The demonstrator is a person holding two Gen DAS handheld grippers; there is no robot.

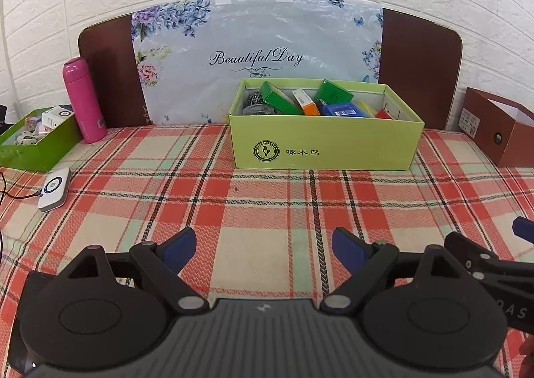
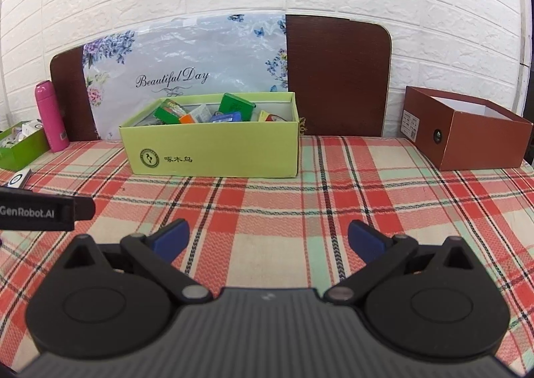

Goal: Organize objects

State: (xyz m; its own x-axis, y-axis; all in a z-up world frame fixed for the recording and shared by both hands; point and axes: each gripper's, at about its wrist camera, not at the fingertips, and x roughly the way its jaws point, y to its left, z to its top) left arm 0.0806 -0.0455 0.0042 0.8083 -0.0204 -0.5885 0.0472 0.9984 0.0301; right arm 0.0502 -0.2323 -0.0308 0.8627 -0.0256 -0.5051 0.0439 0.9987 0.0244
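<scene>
So, at the far left a dark green tray (image 1: 31, 147) holds a few small white packets, with a pink flask (image 1: 83, 101) just beside it and a white charger puck (image 1: 55, 189) lying on the plaid tablecloth (image 1: 267, 211). In the middle, the lime shoebox (image 1: 325, 141) is crowded with small cartons, green, orange and blue, so the sorting looks barely begun or else nearly finished; I cannot tell which. To the right, the brown shoebox (image 2: 467, 141) seems empty from here. Both tools hang low over bare cloth near me: the left gripper (image 1: 263, 249) with jaws spread wide, holding nothing, the right gripper (image 2: 268, 239) likewise gaping and unladen.
</scene>
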